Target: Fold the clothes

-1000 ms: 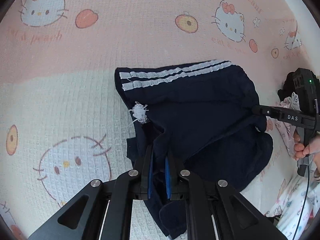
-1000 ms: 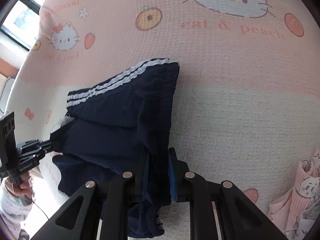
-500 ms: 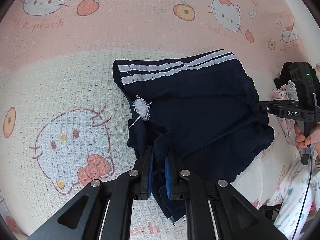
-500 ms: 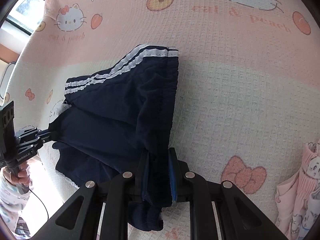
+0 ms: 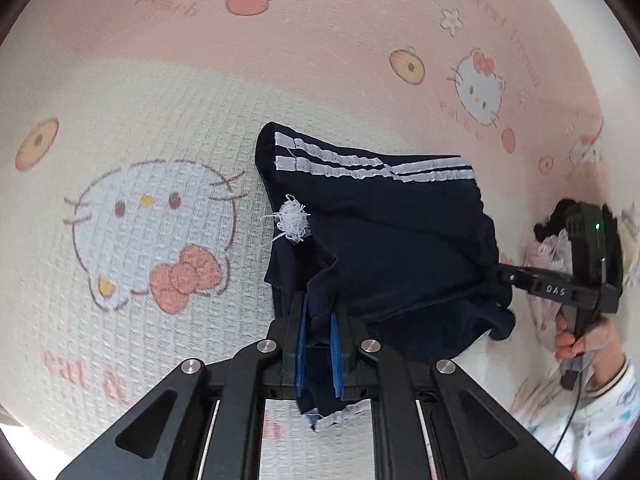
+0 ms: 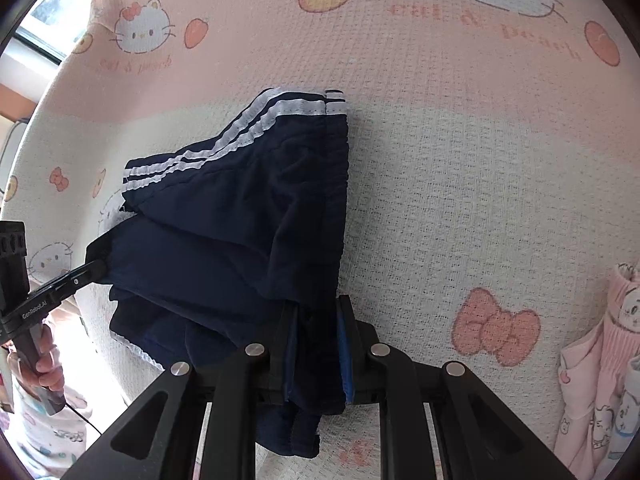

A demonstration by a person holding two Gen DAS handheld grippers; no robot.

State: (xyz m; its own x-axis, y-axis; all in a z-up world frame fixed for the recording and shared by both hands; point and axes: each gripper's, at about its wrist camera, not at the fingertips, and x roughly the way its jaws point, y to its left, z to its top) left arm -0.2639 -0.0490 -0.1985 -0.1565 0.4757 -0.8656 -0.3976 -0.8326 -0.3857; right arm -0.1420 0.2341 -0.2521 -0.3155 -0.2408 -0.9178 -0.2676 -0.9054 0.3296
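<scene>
A pair of navy shorts (image 5: 392,240) with two white stripes along the waistband lies on a pink and cream cartoon-cat blanket (image 5: 160,120). My left gripper (image 5: 318,324) is shut on the near left corner of the shorts, cloth bunched between its blue pads. A frayed white drawstring end (image 5: 294,220) rests on the fabric above it. My right gripper (image 6: 318,338) is shut on the near right edge of the shorts (image 6: 240,220). Each gripper shows in the other's view, the right gripper (image 5: 500,276) and the left gripper (image 6: 94,268), both pinching the near hem.
A pile of pink and white printed clothes (image 6: 600,360) lies at the right edge of the blanket (image 6: 480,160). A hand (image 5: 576,340) in a patterned sleeve holds the right tool. A window (image 6: 44,16) shows at the far left.
The left gripper has rolled, so the shorts now sit tilted in its view. The shorts have slid a little farther across the blanket, with the waistband lying flatter. Both grips are unchanged.
</scene>
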